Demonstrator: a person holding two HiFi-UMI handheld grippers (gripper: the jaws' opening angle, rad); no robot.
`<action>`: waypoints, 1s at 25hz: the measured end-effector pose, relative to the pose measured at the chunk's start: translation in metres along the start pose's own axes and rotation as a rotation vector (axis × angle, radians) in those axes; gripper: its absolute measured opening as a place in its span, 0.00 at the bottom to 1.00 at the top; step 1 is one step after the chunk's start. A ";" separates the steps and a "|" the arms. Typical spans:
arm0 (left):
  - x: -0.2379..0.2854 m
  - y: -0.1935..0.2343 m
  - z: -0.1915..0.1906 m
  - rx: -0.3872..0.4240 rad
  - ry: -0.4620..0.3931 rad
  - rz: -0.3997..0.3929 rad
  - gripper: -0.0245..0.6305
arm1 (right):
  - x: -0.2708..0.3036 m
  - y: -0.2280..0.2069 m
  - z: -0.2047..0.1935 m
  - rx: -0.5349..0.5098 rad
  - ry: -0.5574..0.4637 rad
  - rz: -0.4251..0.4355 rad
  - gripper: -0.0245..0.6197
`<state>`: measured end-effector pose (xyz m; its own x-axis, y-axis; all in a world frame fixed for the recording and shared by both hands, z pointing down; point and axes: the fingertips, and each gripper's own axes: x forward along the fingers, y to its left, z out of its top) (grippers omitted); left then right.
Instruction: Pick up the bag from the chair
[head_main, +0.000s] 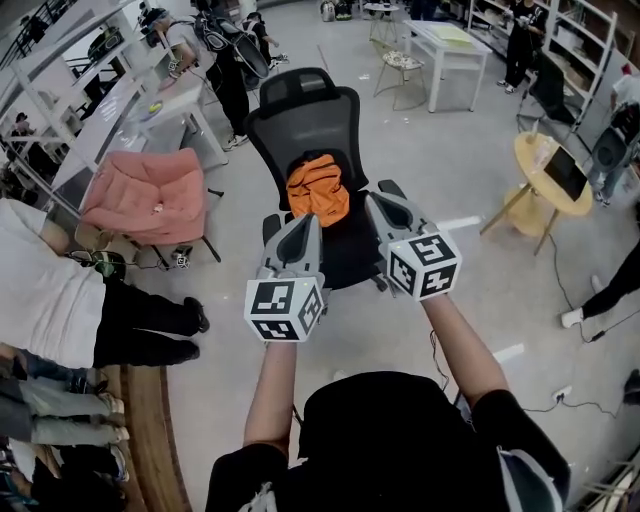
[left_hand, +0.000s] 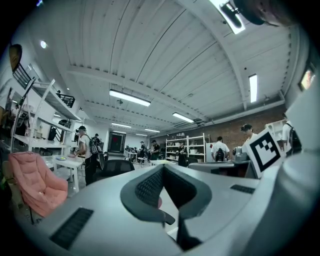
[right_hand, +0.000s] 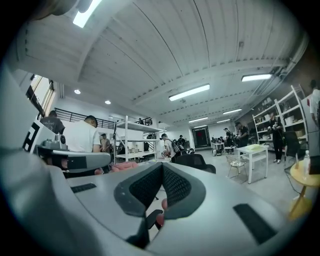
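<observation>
An orange bag (head_main: 318, 190) lies crumpled on the seat of a black mesh office chair (head_main: 305, 115) in the middle of the head view. My left gripper (head_main: 313, 221) is held just short of the chair's near left side, its jaws shut with nothing between them. My right gripper (head_main: 373, 199) sits by the seat's right side, likewise shut and empty. The bag lies between the two tips, slightly beyond them, untouched. In the left gripper view the left gripper (left_hand: 163, 167) shows its pads meeting at the tip. The right gripper (right_hand: 161, 165) looks the same in its own view.
A pink armchair (head_main: 150, 195) stands left of the chair, beside a white desk (head_main: 175, 105). A seated person's legs (head_main: 140, 320) stretch in from the left. At the right is a round yellow table (head_main: 550, 165); a white table (head_main: 445, 45) and standing people are farther back.
</observation>
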<state>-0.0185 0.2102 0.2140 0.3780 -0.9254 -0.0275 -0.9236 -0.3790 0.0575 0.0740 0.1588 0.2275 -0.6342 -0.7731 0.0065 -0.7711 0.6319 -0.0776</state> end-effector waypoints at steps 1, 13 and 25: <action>-0.002 0.004 0.000 0.001 0.002 0.000 0.04 | 0.002 0.003 0.000 0.003 -0.001 -0.002 0.04; -0.035 0.064 -0.015 -0.026 0.018 -0.008 0.04 | 0.034 0.055 -0.021 0.022 0.005 -0.026 0.04; -0.032 0.082 -0.036 -0.062 0.035 -0.066 0.04 | 0.049 0.066 -0.041 0.026 0.026 -0.070 0.04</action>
<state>-0.1041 0.2091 0.2550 0.4408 -0.8976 0.0017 -0.8914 -0.4375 0.1180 -0.0104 0.1652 0.2630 -0.5805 -0.8134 0.0390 -0.8120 0.5746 -0.1020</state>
